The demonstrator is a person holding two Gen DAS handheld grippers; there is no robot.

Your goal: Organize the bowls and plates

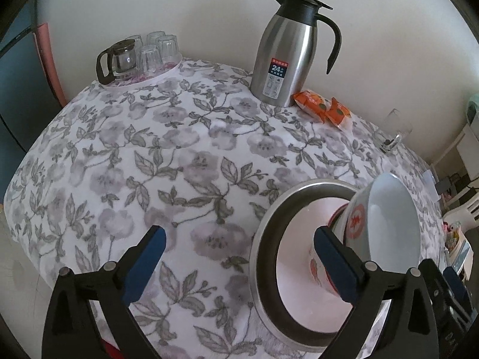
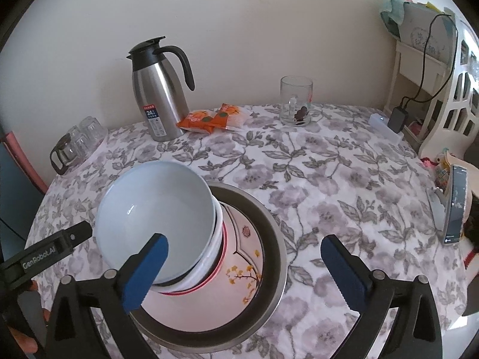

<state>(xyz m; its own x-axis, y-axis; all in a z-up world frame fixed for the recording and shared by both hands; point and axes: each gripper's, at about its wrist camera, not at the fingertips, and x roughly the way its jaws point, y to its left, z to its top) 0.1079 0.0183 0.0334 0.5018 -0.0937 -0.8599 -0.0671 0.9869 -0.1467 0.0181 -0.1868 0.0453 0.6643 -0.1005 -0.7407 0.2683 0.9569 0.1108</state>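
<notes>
A stack of bowls stands on a pink painted plate inside a wide metal-rimmed dish on the flowered tablecloth. A pale blue bowl tops the stack, tilted, over white bowls with red print. My right gripper is open; its left finger sits in front of the blue bowl, with nothing pressed between the pads. In the left wrist view the blue bowl and metal-rimmed dish lie at the lower right. My left gripper is open over the cloth, its right finger before the stack.
A steel thermos jug, orange snack packets and a glass mug stand near the wall. A tray of upturned glasses with a glass pot sits at the far left. A phone and white shelf are at the right.
</notes>
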